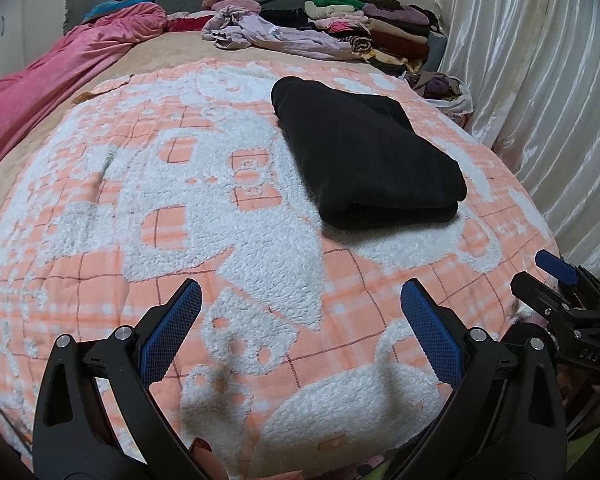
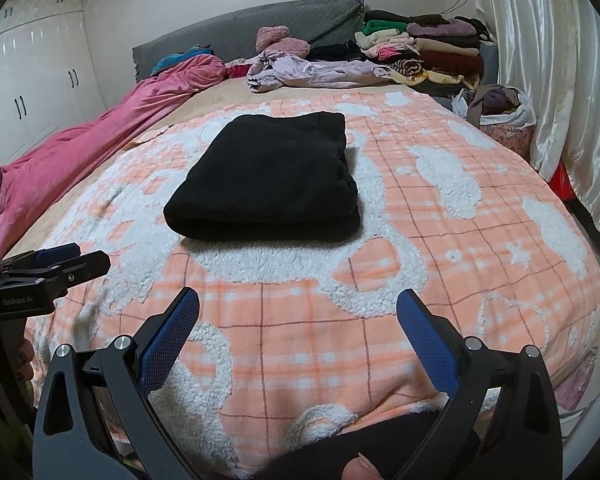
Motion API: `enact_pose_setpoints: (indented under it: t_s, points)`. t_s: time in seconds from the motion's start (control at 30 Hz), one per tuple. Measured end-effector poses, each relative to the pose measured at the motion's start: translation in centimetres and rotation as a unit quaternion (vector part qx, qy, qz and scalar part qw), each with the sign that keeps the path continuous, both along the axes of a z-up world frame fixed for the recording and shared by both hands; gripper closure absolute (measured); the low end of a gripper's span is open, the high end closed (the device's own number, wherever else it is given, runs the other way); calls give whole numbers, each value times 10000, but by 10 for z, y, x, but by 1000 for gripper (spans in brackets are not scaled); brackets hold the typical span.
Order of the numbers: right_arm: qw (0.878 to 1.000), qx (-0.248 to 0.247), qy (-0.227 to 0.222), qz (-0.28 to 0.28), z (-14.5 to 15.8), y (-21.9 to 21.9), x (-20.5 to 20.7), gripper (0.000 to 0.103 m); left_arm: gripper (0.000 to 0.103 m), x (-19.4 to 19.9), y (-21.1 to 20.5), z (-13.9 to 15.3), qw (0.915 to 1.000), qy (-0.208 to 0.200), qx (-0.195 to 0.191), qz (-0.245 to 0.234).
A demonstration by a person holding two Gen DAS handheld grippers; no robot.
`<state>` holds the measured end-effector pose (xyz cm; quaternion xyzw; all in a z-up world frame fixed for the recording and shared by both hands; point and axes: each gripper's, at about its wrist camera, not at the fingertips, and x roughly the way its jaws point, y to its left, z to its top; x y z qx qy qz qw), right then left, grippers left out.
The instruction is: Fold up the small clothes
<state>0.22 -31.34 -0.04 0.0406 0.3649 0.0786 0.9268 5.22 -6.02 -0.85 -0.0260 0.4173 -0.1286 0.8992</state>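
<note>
A black garment point(image 1: 364, 152) point(image 2: 268, 176) lies folded into a thick rectangle on the peach-and-white fleece blanket point(image 1: 180, 208) point(image 2: 420, 248) that covers the bed. My left gripper point(image 1: 302, 294) hovers open near the bed's front edge, well short of the garment, with nothing between its blue pads. My right gripper point(image 2: 298, 302) is open too and empty, also back from the garment. The right gripper point(image 1: 560, 280) shows at the right edge of the left wrist view, and the left gripper point(image 2: 60, 260) at the left edge of the right wrist view.
A stack of folded clothes point(image 2: 428, 48) and a crumpled lilac garment point(image 2: 312, 70) lie at the head of the bed. A pink quilt point(image 2: 100, 132) runs along the left side. White curtains point(image 2: 560, 80) hang on the right, with a bag of clothes point(image 2: 500, 116) beside them.
</note>
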Motion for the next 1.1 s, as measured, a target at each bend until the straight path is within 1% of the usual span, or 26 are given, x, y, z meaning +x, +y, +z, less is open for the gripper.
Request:
enact_pose_setpoints:
  t_s: [0.33,0.5,1.1]
  points:
    - [10000,14,14,-44,-1,-3,-1,5,9,-2,0,3,10000,-41,7,-5]
    - [10000,25,24,-27,-1,-4,-1,5,9,-1,1,4,10000,4,-47,-3]
    - [10000,18,18,-25,-1,-3,-3,5,9,-2,4,4,10000,9,-29,4]
